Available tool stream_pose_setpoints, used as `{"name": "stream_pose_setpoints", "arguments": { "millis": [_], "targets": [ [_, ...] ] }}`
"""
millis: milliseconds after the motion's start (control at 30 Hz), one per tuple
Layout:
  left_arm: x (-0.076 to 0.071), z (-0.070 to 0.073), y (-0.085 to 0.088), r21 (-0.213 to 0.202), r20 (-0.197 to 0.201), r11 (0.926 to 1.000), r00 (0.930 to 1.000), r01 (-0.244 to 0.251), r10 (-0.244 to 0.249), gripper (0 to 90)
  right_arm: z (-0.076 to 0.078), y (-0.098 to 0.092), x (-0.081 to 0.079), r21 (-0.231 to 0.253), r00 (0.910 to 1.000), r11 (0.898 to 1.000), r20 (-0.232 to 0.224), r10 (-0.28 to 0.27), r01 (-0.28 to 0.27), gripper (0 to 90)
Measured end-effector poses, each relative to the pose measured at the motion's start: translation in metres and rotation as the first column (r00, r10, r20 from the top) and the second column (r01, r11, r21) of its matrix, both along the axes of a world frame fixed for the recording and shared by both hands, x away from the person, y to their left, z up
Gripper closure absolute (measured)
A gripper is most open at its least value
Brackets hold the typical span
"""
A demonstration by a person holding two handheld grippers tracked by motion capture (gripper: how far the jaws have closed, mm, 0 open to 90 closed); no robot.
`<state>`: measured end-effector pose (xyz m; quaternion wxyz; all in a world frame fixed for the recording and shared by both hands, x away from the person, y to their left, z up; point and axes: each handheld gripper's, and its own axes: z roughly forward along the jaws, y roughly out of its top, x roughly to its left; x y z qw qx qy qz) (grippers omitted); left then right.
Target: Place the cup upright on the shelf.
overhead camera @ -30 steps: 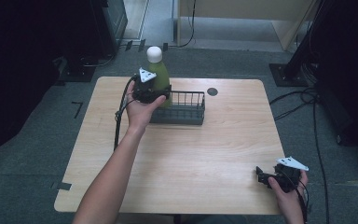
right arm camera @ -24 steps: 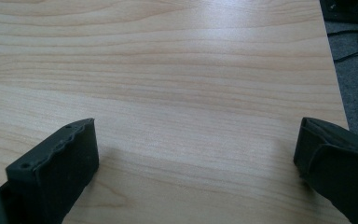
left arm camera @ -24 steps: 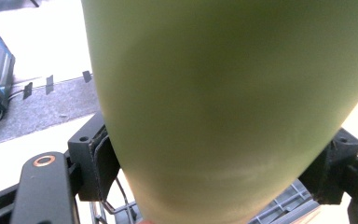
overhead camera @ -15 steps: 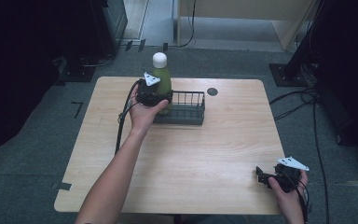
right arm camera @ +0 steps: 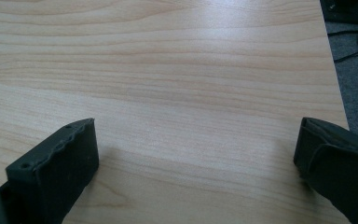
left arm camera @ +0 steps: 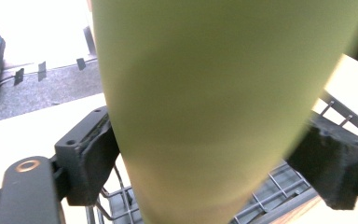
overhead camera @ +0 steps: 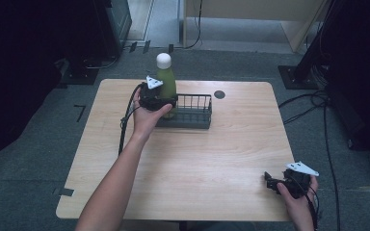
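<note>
Bottle gripped at the basket

Your left gripper [overhead camera: 164, 102], upper centre of the high view, has its jaws clamped on the green bottle [overhead camera: 166, 83], upright at the left end of the wire basket [overhead camera: 192, 111]. Your left forearm stretches diagonally up from the bottom edge. Your right gripper [overhead camera: 275, 184] sits lower right on the table [overhead camera: 231, 154], jaws apart, holding nothing. No readable writing on the bottle.
</note>
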<state>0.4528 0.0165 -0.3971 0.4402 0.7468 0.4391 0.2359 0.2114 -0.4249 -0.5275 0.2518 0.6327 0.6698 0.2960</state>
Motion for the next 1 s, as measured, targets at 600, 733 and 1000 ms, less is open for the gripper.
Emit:
{"name": "stream_pose_setpoints", "arguments": {
  "millis": [600, 733, 1000],
  "targets": [
    [-0.005, 0.002, 0.005, -0.023, 0.006, 0.9997, 1.0, 0.001, -0.001, 19.9, 0.0, 0.0, 0.0, -0.004, 1.0, 1.0, -0.001, 0.002, -0.002, 0.0],
    [-0.006, 0.002, 0.008, -0.043, -0.014, 0.999, 0.9999, -0.004, 0.004, 11.3, 0.0, 0.0, 0.0, -0.004, 1.0, 1.0, -0.001, 0.002, -0.002, 0.0],
    [-0.014, 0.005, 0.014, -0.057, -0.004, 0.9983, 0.9999, 0.011, -0.011, 3.9, 0.0, 0.0, 0.0, -0.004, 1.0, 1.0, -0.001, 0.002, -0.002, 0.0]
  ]
}}
